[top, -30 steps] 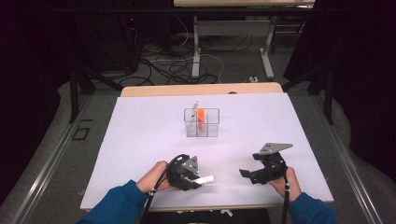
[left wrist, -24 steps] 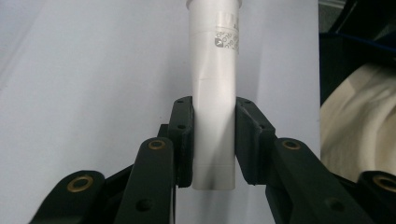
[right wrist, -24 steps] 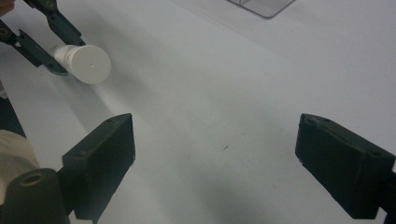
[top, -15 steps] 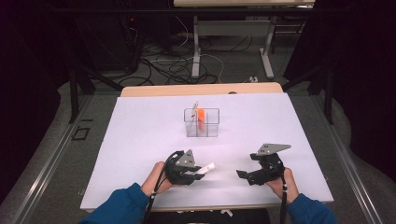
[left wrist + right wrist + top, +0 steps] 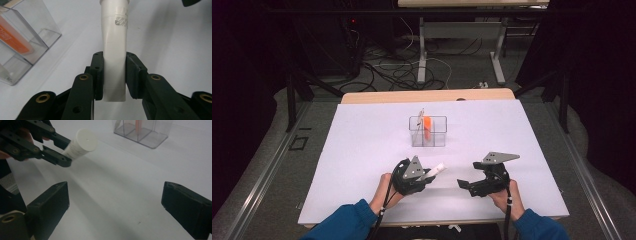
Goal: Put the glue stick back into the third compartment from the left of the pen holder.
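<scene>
Left gripper (image 5: 424, 176) pinches the white tube (image 5: 435, 171) by its flat end. Since a second ago the tube has tipped from level to cap up toward 2 o'clock, off the table (image 5: 362, 150). Clear box (image 5: 428, 131) sits at 12 o'clock. Right gripper (image 5: 465, 185) spread, empty, facing the cap. Likely a handover or cap twist next.

The bench (image 5: 362, 150) is overlooked from above, facing forward; each hand-held gripper view is taken close, low along its jaws; the clear box (image 5: 428, 131) is shared by all
</scene>
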`<state>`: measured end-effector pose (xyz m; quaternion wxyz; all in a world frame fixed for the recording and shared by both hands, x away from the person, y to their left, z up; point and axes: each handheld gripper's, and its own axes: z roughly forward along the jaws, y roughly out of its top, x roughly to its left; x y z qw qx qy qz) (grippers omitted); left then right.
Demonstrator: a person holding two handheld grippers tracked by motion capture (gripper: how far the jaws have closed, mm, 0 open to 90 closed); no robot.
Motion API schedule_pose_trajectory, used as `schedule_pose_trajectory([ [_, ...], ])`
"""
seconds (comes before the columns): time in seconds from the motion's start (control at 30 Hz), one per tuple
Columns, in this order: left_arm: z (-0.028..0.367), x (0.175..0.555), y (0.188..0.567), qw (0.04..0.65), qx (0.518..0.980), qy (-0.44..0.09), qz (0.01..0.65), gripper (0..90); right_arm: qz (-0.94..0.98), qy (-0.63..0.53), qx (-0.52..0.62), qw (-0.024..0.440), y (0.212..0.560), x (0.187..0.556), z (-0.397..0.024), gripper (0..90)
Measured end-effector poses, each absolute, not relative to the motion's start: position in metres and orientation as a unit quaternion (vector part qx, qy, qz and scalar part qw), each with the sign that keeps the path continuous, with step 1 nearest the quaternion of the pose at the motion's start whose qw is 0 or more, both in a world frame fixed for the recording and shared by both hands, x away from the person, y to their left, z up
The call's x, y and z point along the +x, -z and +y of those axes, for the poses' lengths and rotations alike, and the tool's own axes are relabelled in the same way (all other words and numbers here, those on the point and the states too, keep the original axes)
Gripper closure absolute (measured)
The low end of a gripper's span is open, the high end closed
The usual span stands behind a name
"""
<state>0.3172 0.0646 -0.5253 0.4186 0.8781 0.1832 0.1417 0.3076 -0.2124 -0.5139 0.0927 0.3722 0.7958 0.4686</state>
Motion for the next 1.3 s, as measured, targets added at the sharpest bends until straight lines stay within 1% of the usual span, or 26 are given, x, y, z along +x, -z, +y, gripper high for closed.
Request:
schedule_pose_trajectory([
  [0.07,0.062,0.318,0.525,0.407,0.883,-0.150,0.181,70.7,0.790,-0.473,0.380,0.087,0.514,0.308,-0.206,8.8],
  [0.1,0.059,0.317,0.527,0.416,0.877,-0.150,0.188,70.7,0.786,-0.480,0.381,0.082,0.514,0.310,-0.203,9.6],
  [0.23,0.054,0.317,0.529,0.418,0.871,-0.164,0.200,70.7,0.769,-0.489,0.406,0.062,0.515,0.313,-0.190,14.7],
  [0.3,0.052,0.316,0.529,0.421,0.867,-0.177,0.201,70.7,0.761,-0.494,0.417,0.055,0.517,0.315,-0.182,16.5],
  [0.33,0.051,0.316,0.530,0.429,0.862,-0.177,0.204,70.7,0.760,-0.492,0.421,0.054,0.518,0.315,-0.179,18.5],
  [0.4,0.051,0.316,0.528,0.423,0.865,-0.182,0.199,70.7,0.752,-0.499,0.429,0.048,0.519,0.319,-0.173,20.7],
  [0.47,0.049,0.315,0.528,0.432,0.858,-0.190,0.204,70.7,0.742,-0.507,0.436,0.046,0.519,0.321,-0.170,22.9],
  [0.5,0.049,0.315,0.528,0.433,0.857,-0.192,0.204,70.7,0.738,-0.508,0.443,0.037,0.518,0.322,-0.169,24.2],
  [0.63,0.049,0.315,0.528,0.444,0.848,-0.202,0.206,70.6,0.718,-0.525,0.456,0.023,0.519,0.327,-0.169,33.6],
  [0.77,0.046,0.314,0.530,0.442,0.850,-0.203,0.201,70.6,0.702,-0.537,0.468,0.011,0.519,0.329,-0.169,42.1],
  [0.8,0.045,0.314,0.530,0.443,0.850,-0.202,0.200,70.6,0.699,-0.539,0.470,0.015,0.519,0.329,-0.169,46.7],
  [0.87,0.043,0.313,0.531,0.441,0.851,-0.203,0.198,70.6,0.689,-0.547,0.474,0.015,0.519,0.328,-0.170,52.1],
  [0.9,0.043,0.313,0.531,0.442,0.851,-0.203,0.198,70.6,0.685,-0.548,0.479,0.020,0.519,0.328,-0.170,56.4],
  [1.07,0.043,0.314,0.532,0.440,0.852,-0.203,0.196,70.6,0.667,-0.567,0.484,0.001,0.518,0.328,-0.174,63.9],
  [1.17,0.044,0.315,0.531,0.443,0.851,-0.204,0.193,70.2,0.671,-0.567,0.477,0.006,0.517,0.327,-0.171,66.3],
  [1.23,0.044,0.316,0.529,0.440,0.852,-0.206,0.194,66.7,0.676,-0.568,0.469,0.008,0.514,0.326,-0.170,67.0],
  [1.3,0.045,0.317,0.529,0.436,0.852,-0.204,0.206,54.5,0.683,-0.567,0.461,0.021,0.509,0.326,-0.169,67.0],
])
